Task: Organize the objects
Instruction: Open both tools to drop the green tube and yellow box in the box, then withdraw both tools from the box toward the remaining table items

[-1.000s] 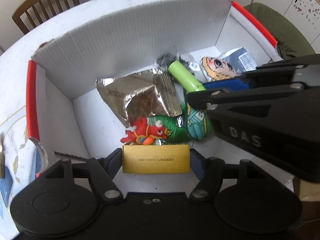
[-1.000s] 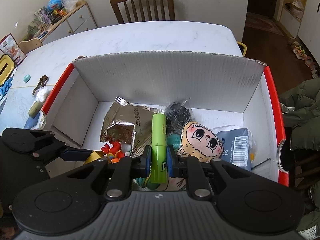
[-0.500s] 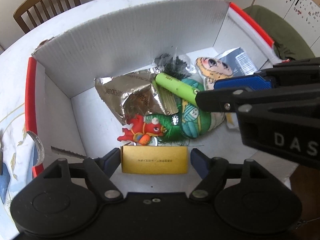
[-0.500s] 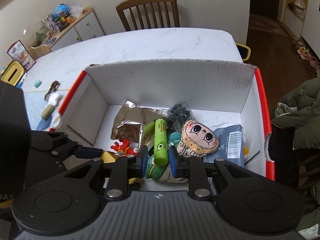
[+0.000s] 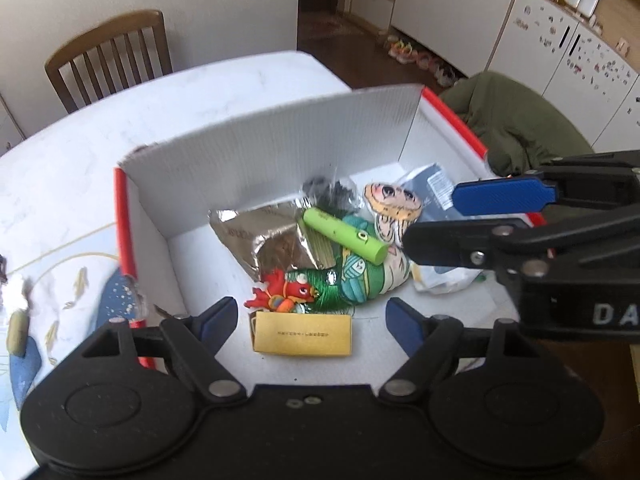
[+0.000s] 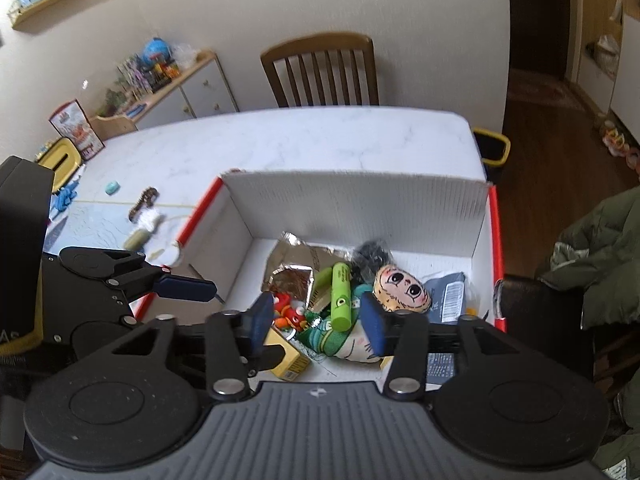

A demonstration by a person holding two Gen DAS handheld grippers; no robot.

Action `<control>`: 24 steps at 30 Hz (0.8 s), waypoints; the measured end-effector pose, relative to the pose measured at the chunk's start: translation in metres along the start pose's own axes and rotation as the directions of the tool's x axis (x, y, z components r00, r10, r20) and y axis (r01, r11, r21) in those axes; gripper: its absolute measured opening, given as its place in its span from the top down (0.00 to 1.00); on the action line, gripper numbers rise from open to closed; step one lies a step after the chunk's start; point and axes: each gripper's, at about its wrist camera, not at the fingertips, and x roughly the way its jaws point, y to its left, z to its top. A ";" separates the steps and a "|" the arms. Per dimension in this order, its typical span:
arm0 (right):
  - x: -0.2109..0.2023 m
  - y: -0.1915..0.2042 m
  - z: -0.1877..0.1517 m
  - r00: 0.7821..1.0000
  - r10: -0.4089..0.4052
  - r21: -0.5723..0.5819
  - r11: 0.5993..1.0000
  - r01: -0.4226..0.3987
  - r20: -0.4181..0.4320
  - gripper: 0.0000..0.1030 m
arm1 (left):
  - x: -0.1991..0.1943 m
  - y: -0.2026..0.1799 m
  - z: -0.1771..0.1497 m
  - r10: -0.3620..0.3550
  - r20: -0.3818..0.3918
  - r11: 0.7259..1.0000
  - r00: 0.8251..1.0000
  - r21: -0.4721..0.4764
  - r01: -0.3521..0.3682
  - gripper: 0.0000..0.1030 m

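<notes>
Both grippers point(image 5: 308, 316) point(image 6: 316, 320) gape above the green tube point(image 6: 341, 295) in the box point(image 6: 356, 204).

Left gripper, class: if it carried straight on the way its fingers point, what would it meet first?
Probably the flat gold rectangular box, lying on the floor of the white cardboard box between the open left gripper fingers; depth is uncertain.

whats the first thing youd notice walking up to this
The white box with red edges on the marble table, with a heap of odds and ends inside. On top of the heap lies a bright green tube beside a doll-face pouch, with a gold box nearest. Both grippers hover over it, jaws open and empty.
</notes>
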 end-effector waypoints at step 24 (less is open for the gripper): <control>-0.051 0.045 -0.016 0.991 0.002 -0.010 1.000 -0.001 0.133 0.35 | -0.100 0.062 -0.029 0.019 0.245 0.997 0.969 -0.079 0.001 0.16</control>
